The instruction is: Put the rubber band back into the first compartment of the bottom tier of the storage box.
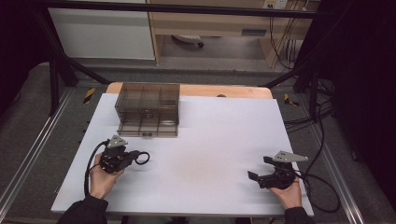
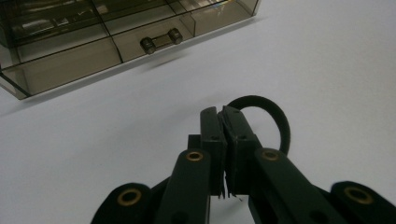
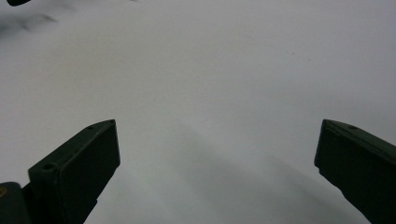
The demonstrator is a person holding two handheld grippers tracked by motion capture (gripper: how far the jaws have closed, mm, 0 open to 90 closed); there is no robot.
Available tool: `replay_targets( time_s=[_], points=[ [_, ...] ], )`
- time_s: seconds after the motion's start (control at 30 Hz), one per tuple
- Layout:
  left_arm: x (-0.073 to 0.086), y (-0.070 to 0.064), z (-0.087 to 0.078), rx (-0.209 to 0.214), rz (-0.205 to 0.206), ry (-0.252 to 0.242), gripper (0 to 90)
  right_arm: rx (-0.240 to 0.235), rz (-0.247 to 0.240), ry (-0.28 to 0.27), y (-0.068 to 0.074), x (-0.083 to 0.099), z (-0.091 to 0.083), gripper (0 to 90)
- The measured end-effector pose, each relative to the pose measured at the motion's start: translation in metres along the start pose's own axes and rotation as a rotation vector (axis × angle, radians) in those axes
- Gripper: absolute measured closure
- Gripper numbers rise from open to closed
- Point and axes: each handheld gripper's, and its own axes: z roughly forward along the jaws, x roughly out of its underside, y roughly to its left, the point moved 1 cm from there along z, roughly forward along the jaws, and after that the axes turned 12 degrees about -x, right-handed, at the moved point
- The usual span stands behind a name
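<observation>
A black elastic ring is pinched at its near edge by my left gripper, whose jaws are shut on it just above the white table. A smoky clear drawer box stands at the table's far left, its bottom drawer pulled out, with a small handle on the front. My right gripper rests near the front right of the table, jaws wide open over bare white surface, nothing between them.
The table's wooden far edge shows behind the white sheet. Cables trail off the right side. Metal frame rails run along both sides, and a desk and cabinet stand beyond.
</observation>
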Motion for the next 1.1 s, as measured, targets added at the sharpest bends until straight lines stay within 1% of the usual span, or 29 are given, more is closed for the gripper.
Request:
replay_targets(
  time_s=[0.23,0.33,0.7,0.9,1.1],
  points=[
    [-0.004,0.006,0.000,-0.012,-0.009,-0.006,87.1,0.000,0.000,0.002,0.000,0.000,0.000,0.8],
    [-0.006,0.009,0.001,-0.007,-0.020,-0.006,87.1,0.000,0.000,0.001,0.000,0.000,0.000,0.8],
    [-0.012,0.019,0.001,-0.031,-0.030,-0.015,87.1,0.001,-0.001,0.003,0.000,0.000,0.000,0.8],
    [-0.015,0.022,0.002,-0.037,-0.034,-0.013,87.1,0.002,-0.001,0.003,0.000,0.000,0.000,0.8],
    [-0.019,0.026,0.001,-0.044,-0.042,-0.023,87.1,0.002,-0.001,0.006,0.000,0.000,0.000,0.8]
  ],
)
